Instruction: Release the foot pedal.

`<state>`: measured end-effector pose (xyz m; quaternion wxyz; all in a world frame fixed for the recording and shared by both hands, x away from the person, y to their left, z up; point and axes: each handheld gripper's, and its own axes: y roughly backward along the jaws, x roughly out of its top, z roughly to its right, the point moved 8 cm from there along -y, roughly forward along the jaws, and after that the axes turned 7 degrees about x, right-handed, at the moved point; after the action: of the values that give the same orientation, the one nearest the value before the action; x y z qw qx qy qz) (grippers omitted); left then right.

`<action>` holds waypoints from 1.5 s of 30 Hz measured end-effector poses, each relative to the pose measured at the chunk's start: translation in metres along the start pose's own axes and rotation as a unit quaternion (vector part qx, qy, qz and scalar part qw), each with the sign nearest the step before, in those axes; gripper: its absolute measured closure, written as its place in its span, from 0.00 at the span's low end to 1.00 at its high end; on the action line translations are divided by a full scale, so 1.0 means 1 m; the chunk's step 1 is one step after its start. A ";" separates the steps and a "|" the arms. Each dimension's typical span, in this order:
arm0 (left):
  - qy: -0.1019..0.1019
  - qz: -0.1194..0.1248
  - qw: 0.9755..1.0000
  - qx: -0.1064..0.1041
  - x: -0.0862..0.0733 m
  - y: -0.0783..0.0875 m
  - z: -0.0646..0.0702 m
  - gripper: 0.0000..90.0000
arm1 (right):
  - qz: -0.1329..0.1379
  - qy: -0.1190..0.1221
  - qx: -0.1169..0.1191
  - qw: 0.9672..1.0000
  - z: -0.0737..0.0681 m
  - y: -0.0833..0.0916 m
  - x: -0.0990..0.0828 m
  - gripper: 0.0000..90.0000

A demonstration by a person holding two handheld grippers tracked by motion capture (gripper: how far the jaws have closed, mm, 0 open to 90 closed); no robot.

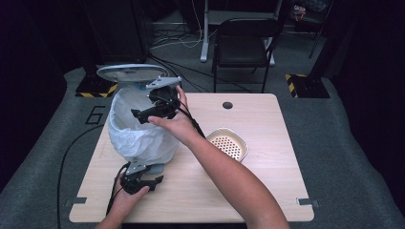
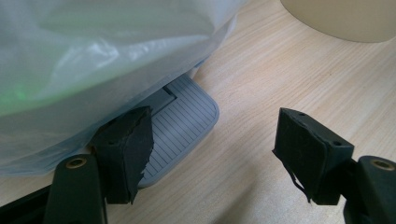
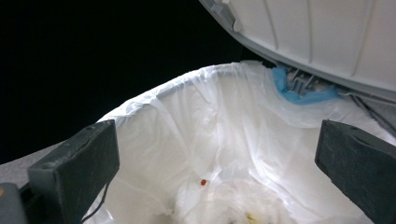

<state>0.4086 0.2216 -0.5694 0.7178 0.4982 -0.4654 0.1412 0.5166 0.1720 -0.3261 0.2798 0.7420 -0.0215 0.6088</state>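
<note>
The bin (image 1: 138,129), lined with a white plastic bag (image 1: 125,125), stands on the left part of the tabletop (image 1: 267,124), its lid (image 1: 130,73) raised at the back. The right tool (image 1: 154,110) hangs over the bin's open mouth with its jaws spread wide and nothing between them. The right gripper view looks down into the bag (image 3: 224,140): crumpled clear plastic lies at the bottom with a small red speck (image 3: 203,182) above it, and a blue strip (image 3: 299,93) sits at the hinge under the lid (image 3: 327,37). The left tool (image 1: 143,181) rests low on the tabletop just in front of the bin, jaws apart and holding nothing. The left gripper view shows what the high view hardly does: a grey ribbed pedal (image 2: 180,123) sticking out from under the bag, with one jaw lying over its edge. To the right of the bin, a cream strainer basket (image 1: 228,144) sits on the tabletop.
</note>
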 end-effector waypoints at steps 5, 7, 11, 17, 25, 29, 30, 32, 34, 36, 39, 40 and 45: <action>0.007 0.000 1.000 -0.002 0.001 0.000 -0.001 0.31 | 0.009 0.011 -0.001 1.000 -0.002 0.013 0.000 0.00; 0.014 0.000 1.000 -0.005 0.001 0.000 -0.001 0.32 | 0.012 0.014 -0.009 1.000 -0.001 0.022 -0.001 0.01; 0.021 0.004 1.000 -0.010 0.002 0.000 -0.001 0.32 | 0.010 0.025 -0.018 0.999 -0.002 0.043 -0.005 0.03; 0.022 -0.014 1.000 -0.011 0.000 0.004 -0.005 0.38 | 0.016 0.018 -0.020 1.000 0.001 0.072 -0.011 0.05; 0.037 0.003 0.999 -0.019 0.008 0.014 -0.007 0.40 | 0.019 0.016 -0.049 0.998 0.012 0.114 -0.024 0.07; 0.055 0.003 0.998 -0.018 0.011 0.021 -0.004 0.42 | 0.018 0.014 -0.065 0.998 0.023 0.133 -0.035 0.09; 0.052 0.001 0.998 -0.020 0.011 0.021 -0.003 0.42 | 0.016 0.012 -0.065 0.998 0.025 0.136 -0.037 0.09; 0.036 -0.005 0.999 -0.019 0.010 0.024 -0.004 0.42 | 0.012 0.014 -0.071 0.997 0.028 0.143 -0.043 0.10; 0.043 -0.002 0.999 -0.014 0.012 0.028 -0.004 0.42 | 0.012 0.016 -0.079 0.997 0.031 0.150 -0.047 0.13; 0.034 0.007 0.999 -0.018 0.014 0.029 -0.006 0.42 | 0.013 0.017 -0.083 0.996 0.033 0.154 -0.050 0.14; 0.040 0.013 0.999 -0.020 0.015 0.033 -0.009 0.41 | 0.006 0.015 -0.094 0.995 0.037 0.165 -0.062 0.16; 0.058 0.022 0.998 -0.019 0.017 0.036 -0.010 0.41 | 0.003 0.016 -0.097 0.995 0.038 0.167 -0.066 0.16; 0.048 0.033 0.998 0.000 0.019 0.043 -0.022 0.43 | -0.005 0.007 -0.109 0.994 0.041 0.178 -0.083 0.19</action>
<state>0.4019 0.2550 -0.5304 0.7345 0.4750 -0.4467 0.1881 0.4659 -0.0216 -0.3369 0.3623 0.7032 -0.0818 0.6062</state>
